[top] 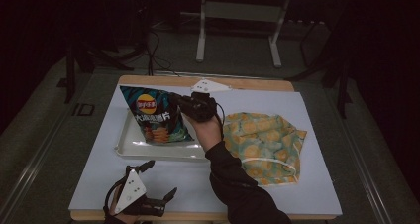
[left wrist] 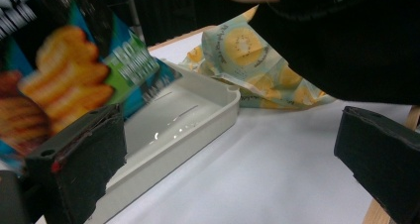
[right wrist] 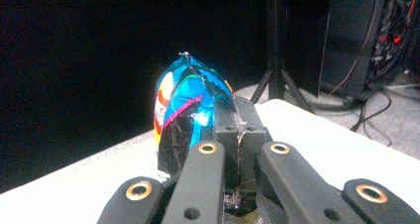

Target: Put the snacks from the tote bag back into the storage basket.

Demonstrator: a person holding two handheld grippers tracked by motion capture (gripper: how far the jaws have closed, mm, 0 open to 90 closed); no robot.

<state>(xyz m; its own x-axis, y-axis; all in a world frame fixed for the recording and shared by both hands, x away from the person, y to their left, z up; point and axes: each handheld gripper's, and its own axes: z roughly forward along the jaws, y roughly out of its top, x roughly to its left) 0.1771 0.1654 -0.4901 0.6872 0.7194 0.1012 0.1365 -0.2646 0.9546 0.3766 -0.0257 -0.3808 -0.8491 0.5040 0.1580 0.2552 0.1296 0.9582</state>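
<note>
White surface (top: pixel 163 184) carries a tray (top: pixel 130 147). Right tongs (top: pixel 184 104) clamp the chip bag's (top: pixel 153 116) edge seam — bag hangs over the tray for placement. Left tongs (top: pixel 157 183), spread wide and empty, rest near the tray's front.

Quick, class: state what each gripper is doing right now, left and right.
Left gripper: open, holding nothing, near the table's front edge.
Right gripper: shut on the edge of the chip bag, over the white tray.
</note>
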